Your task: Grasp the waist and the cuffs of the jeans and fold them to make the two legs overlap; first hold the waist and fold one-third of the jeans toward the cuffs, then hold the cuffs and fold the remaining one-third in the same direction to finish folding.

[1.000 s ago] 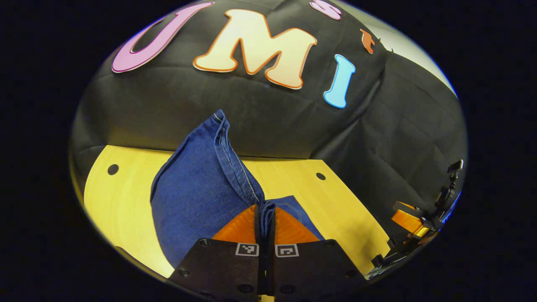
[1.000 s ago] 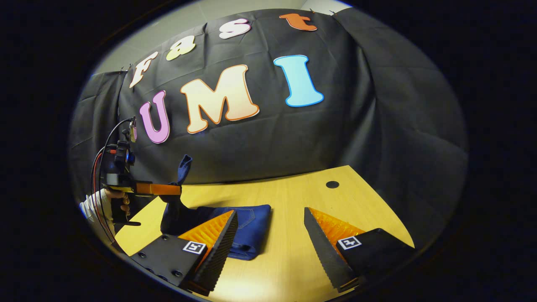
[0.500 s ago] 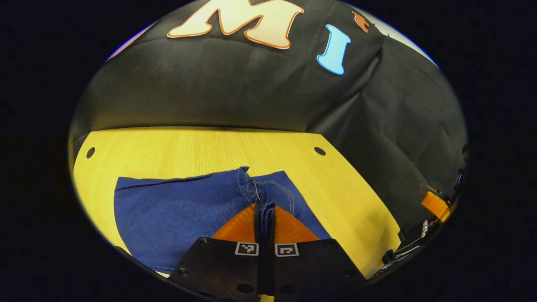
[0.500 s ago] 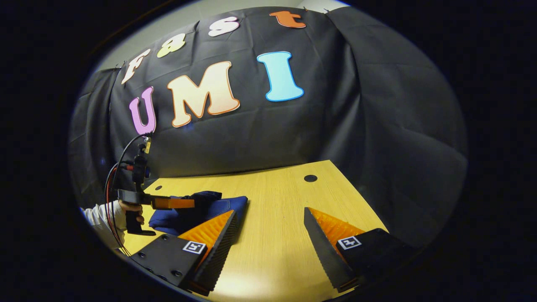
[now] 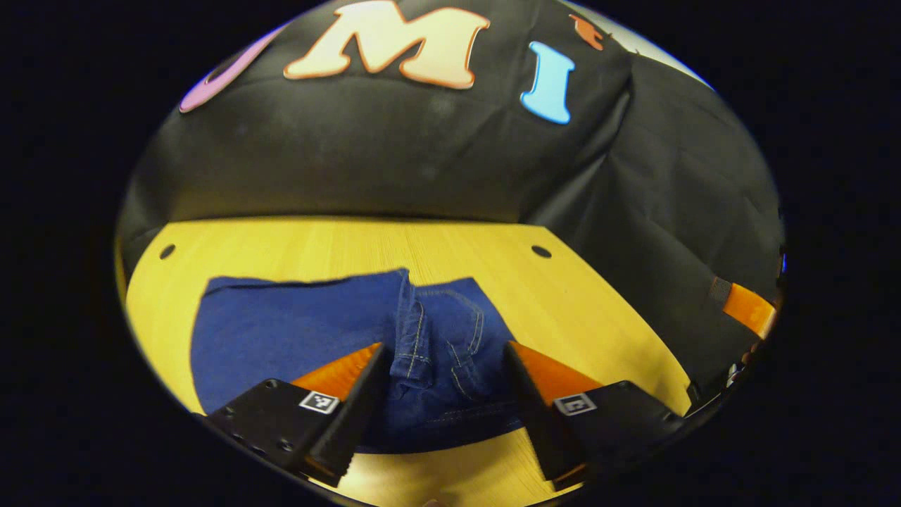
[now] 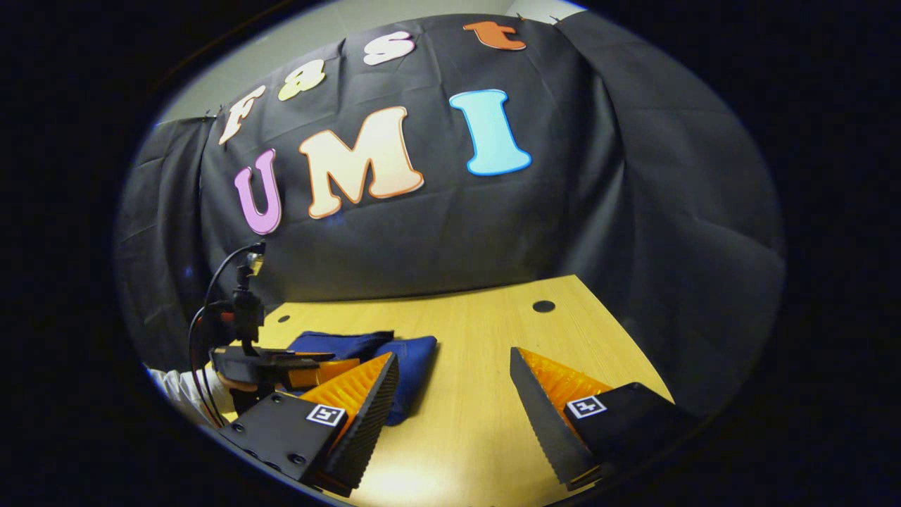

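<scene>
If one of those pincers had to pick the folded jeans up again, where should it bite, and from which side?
Probably the raised seam ridge on the jeans, which lie flat on the table. It stands proud between the open left gripper fingers, so that gripper could come down from above and close across it. Flat cloth elsewhere offers less to pinch.
</scene>
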